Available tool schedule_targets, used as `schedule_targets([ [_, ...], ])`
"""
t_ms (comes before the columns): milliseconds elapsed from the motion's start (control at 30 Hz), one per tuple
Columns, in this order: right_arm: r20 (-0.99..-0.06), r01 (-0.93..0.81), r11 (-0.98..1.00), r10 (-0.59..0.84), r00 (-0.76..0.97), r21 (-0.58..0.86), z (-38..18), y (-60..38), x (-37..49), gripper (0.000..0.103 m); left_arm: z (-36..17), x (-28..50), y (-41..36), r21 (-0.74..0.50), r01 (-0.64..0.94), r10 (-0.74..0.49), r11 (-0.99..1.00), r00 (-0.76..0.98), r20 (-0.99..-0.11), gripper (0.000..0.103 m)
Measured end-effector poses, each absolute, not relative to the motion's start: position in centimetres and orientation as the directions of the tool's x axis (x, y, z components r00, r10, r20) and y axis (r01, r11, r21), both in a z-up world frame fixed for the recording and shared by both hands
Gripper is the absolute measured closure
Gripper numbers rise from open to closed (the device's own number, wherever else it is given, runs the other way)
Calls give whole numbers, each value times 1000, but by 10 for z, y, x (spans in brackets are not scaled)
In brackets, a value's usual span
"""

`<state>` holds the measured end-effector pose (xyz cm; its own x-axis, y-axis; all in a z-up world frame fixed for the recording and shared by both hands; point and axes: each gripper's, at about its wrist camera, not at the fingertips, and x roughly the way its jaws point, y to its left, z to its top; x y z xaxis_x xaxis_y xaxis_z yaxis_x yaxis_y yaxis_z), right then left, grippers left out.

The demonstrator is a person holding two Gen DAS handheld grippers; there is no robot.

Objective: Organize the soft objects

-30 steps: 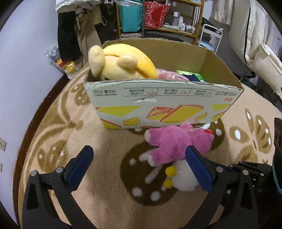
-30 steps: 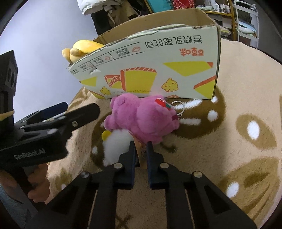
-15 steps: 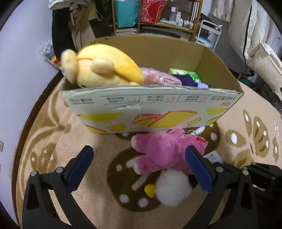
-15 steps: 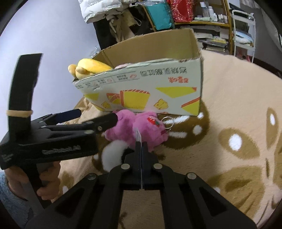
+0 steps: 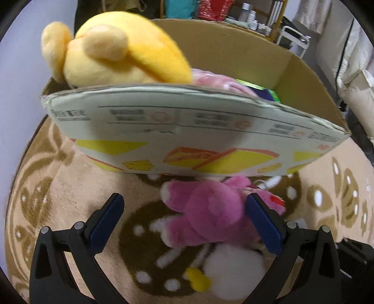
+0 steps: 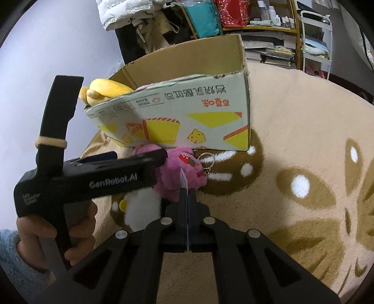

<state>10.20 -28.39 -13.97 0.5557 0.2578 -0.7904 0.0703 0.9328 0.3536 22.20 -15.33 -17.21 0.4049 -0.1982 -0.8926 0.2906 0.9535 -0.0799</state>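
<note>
A pink plush toy [image 5: 205,210] lies on the rug against the front of the cardboard box [image 5: 187,131]. A white plush with yellow feet [image 5: 233,269] lies just in front of it. My left gripper [image 5: 184,219] is open and hangs over the pink plush, its blue pads [image 5: 105,222] on either side and not touching it. In the right wrist view my right gripper [image 6: 187,196] is shut on the pink plush's white tag [image 6: 184,181], behind the pink plush [image 6: 182,173]. A big yellow plush [image 5: 116,51] sits in the box.
The box [image 6: 187,112] also holds pink and green soft items [image 5: 222,81]. A round beige and brown rug [image 6: 303,163] spreads out to the right. A hand [image 6: 77,224] in a blue sleeve holds the left gripper's handle. Shelves and bags [image 6: 233,16] stand behind the box.
My left gripper has come down and closer to the box, so it now straddles the pink plush. My right gripper's jaws have shut on the tag.
</note>
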Motion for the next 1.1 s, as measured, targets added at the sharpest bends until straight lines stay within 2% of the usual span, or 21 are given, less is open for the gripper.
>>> schedule_targets([
  [367, -794, 69, 934, 258, 550, 352, -143, -281, 104, 102, -193, 231, -130, -256, 201, -311, 946, 328, -892, 2],
  [467, -794, 69, 933, 259, 549, 352, -143, -281, 104, 102, -195, 231, -124, -288, 194, -338, 938, 318, -886, 7],
  [567, -795, 67, 934, 259, 548, 350, -143, -281, 104, 102, -194, 226, -117, -333, 205, -383, 920, 298, -874, 21],
  [633, -796, 65, 935, 259, 547, 349, -143, -281, 104, 102, -195, 224, -115, -370, 205, -417, 906, 287, -862, 38],
  [667, -796, 64, 935, 260, 547, 350, -143, -281, 104, 102, -194, 222, -114, -392, 213, -441, 895, 288, -850, 42],
  [933, -795, 64, 937, 254, 550, 344, -143, -280, 101, 102, -185, 203, -114, -346, 239, -412, 907, 346, -843, 62],
  [1067, -795, 62, 940, 249, 553, 337, -141, -279, 99, 102, -177, 197, -118, -309, 276, -396, 910, 361, -844, 65],
  [1100, -796, 60, 940, 248, 552, 335, -141, -278, 98, 102, -175, 196, -117, -308, 282, -398, 909, 364, -842, 72],
])
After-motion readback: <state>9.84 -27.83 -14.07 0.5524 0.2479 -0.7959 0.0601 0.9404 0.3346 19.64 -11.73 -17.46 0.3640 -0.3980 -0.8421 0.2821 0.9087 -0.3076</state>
